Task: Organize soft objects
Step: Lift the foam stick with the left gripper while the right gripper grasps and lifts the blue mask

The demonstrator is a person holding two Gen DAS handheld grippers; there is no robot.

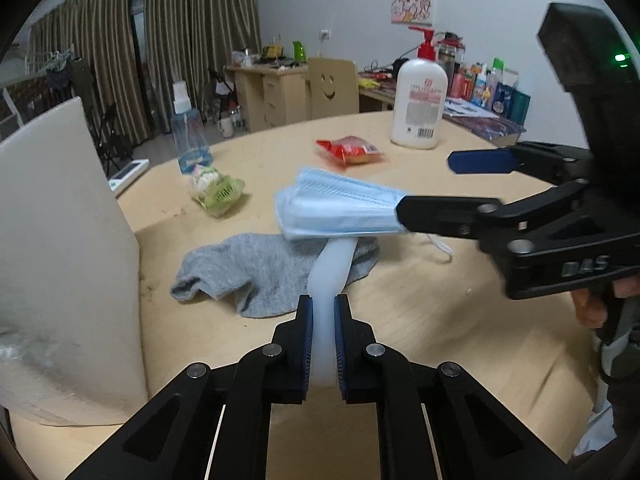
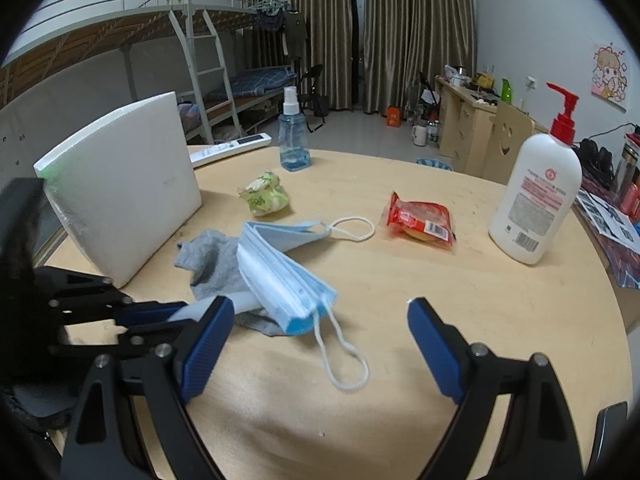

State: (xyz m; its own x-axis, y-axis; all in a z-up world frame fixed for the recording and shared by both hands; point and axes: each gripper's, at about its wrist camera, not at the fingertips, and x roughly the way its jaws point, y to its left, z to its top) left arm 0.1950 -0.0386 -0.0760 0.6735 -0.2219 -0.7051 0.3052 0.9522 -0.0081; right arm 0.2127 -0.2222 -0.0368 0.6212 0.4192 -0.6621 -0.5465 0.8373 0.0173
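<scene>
A folded light blue face mask lies on a grey sock in the middle of the wooden table. My left gripper is shut on a pale translucent white strip that runs under the mask; the gripper also shows at the left of the right wrist view. My right gripper is open and empty, its jaws wide apart just in front of the mask and its ear loop. In the left wrist view it comes in from the right beside the mask.
A white foam board stands at the left. Beyond lie a green snack packet, a red snack packet, a blue spray bottle, a white pump lotion bottle and a remote.
</scene>
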